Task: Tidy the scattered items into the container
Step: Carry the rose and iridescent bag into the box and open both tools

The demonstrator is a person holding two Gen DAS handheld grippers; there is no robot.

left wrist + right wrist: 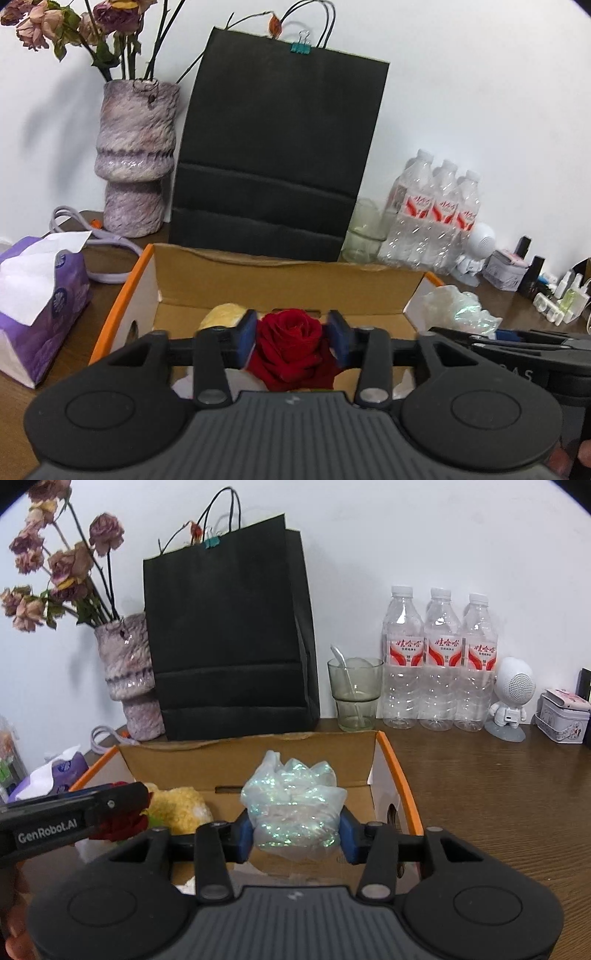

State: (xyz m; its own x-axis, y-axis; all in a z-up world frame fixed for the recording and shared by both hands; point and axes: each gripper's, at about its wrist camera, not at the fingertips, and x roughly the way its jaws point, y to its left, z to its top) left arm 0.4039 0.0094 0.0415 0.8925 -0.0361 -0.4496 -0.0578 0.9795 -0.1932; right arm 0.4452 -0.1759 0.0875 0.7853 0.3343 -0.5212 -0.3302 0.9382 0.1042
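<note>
An open cardboard box (258, 273) with orange edges lies in front of me on the wooden table. My left gripper (293, 336) hangs over its left half. A red rose (290, 343) sits between the blue pads, and a thin gap shows at the right pad. My right gripper (295, 829) is over the right half of the box (391, 764). A shimmery clear plastic bag (291, 797) fills the space between its pads. A yellow fluffy item (181, 808) lies inside the box at the left. The left gripper (110, 805) appears at the left edge of the right wrist view.
A black paper bag (229, 635) stands right behind the box, with a vase of dried roses (129, 686) to its left. A tissue pack (40, 302) lies left of the box. Behind it on the right stand a glass (354, 694), three water bottles (439, 664), a white figure (511, 701) and a tin (563, 716).
</note>
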